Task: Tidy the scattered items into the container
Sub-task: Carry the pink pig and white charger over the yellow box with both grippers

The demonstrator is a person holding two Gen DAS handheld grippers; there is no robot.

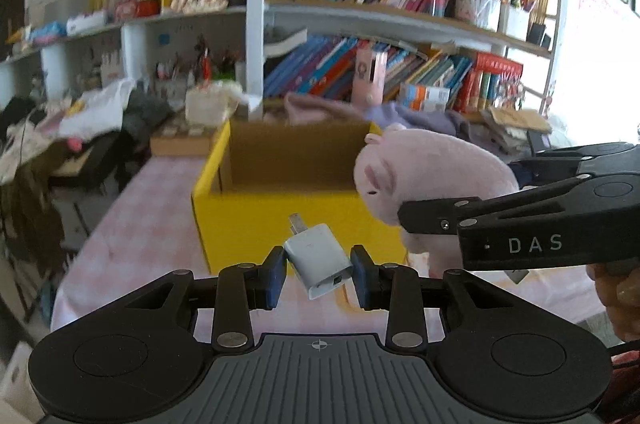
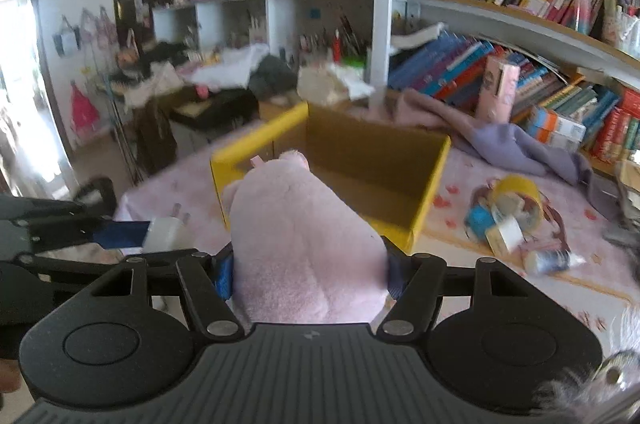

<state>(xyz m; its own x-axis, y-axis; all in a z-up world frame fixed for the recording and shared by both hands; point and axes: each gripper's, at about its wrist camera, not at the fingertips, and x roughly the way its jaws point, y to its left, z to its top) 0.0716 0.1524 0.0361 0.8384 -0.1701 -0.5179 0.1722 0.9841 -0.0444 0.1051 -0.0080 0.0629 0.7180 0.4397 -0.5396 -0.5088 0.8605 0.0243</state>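
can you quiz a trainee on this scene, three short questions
1. True or false: the left tongs are shut on a white USB charger plug.
2. What do the right tongs hold? A) roll of tape B) pink plush toy C) book
3. Fill in: the yellow cardboard box looks ____ inside.

Key
1. True; the pads press on its two sides.
2. B; the roll of yellow tape lies on the pink tablecloth to the right of the box.
3. Empty; only bare cardboard shows in both views.
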